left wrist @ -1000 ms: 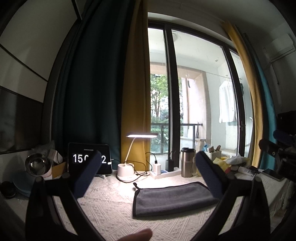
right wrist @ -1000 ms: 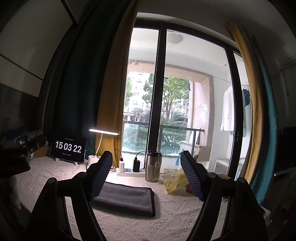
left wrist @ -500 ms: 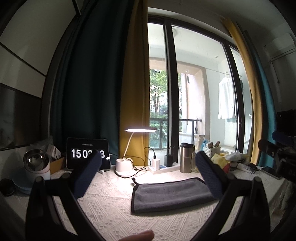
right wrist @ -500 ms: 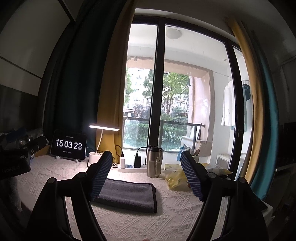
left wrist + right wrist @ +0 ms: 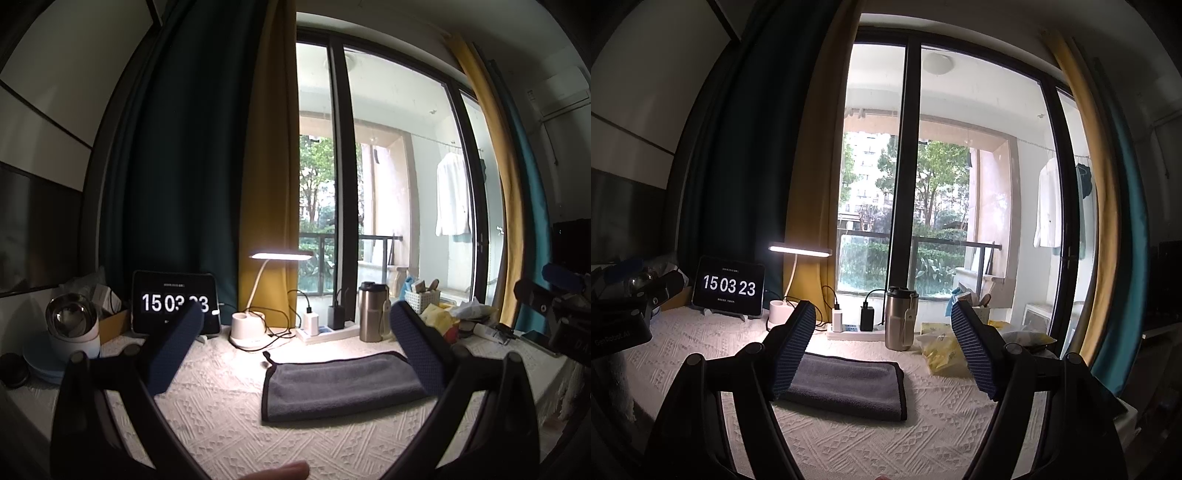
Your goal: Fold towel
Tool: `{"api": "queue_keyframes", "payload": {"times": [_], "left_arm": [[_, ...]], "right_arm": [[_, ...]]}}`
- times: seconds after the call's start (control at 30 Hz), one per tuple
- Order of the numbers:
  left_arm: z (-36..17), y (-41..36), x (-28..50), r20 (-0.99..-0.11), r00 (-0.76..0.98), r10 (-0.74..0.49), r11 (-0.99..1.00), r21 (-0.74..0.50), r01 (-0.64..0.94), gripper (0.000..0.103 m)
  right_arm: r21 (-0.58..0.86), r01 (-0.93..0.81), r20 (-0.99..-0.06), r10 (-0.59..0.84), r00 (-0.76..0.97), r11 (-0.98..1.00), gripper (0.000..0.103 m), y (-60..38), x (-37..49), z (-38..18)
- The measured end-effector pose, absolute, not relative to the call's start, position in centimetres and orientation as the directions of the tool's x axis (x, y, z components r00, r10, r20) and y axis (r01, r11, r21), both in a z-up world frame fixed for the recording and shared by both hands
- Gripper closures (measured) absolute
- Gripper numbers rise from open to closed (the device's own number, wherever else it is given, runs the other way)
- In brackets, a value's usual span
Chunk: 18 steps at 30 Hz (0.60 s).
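In the left wrist view, the left gripper (image 5: 295, 343) is held level above the table, pointing toward the window, its jaws spread wide with nothing between them. The grey towel (image 5: 343, 384) lies folded flat on the white tablecloth (image 5: 221, 413), ahead and a little to the right; the right blue pad (image 5: 417, 354) overlaps the towel's right end in the picture, though I cannot tell whether it touches. The towel's near edge is a straight dark hem, with bare cloth in front of it and to its left. Behind it, along the window, stand a lit desk lamp (image 5: 247, 328), a power strip (image 5: 328, 332) and a steel mug (image 5: 373, 312). A clock (image 5: 173, 302) stands at the left. The right gripper (image 5: 554, 306) shows at the far right edge.

In the right wrist view, the right gripper (image 5: 882, 345) is likewise level and spread wide, holding nothing. The towel (image 5: 849, 384) lies ahead, just left of centre, partly behind the left pad (image 5: 794, 354). Open tablecloth (image 5: 886, 443) lies before it; yellow bags (image 5: 942, 349) sit near its right end. The left gripper (image 5: 639, 306) shows at the left edge.
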<state>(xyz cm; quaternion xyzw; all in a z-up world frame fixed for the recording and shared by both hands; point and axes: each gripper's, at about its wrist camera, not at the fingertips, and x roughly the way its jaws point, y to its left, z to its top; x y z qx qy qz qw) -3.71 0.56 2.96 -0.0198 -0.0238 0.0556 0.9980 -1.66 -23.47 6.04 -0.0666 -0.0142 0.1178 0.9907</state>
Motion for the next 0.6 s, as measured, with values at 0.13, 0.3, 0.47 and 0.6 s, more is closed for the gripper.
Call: {"api": "queue_keyframes", "payload": {"times": [0.13, 0.3, 0.47, 0.6], "left_arm": [[2.65, 0.65, -3.57, 0.033, 0.994, 0.109, 0.993, -0.047, -0.107, 0.001], [2.43, 0.65, -3.34, 0.02, 0.994, 0.108, 0.993, -0.051, -0.107, 0.001], [2.47, 0.64, -3.34, 0.019, 0.994, 0.109, 0.993, -0.054, -0.108, 0.001], [2.58, 0.73, -3.25, 0.021, 0.993, 0.113, 0.992, -0.056, -0.111, 0.001]], "right_arm": [[-0.13, -0.237, 0.001, 0.239, 0.971, 0.963, 0.024, -23.28, -1.62, 5.76], [-0.125, -0.24, -0.014, 0.24, 0.971, 0.963, 0.024, -23.17, -1.33, 5.58], [-0.124, -0.244, -0.021, 0.243, 0.97, 0.962, 0.024, -23.05, -1.27, 5.54], [-0.119, -0.246, -0.025, 0.244, 0.969, 0.962, 0.024, -23.0, -1.22, 5.56]]}}
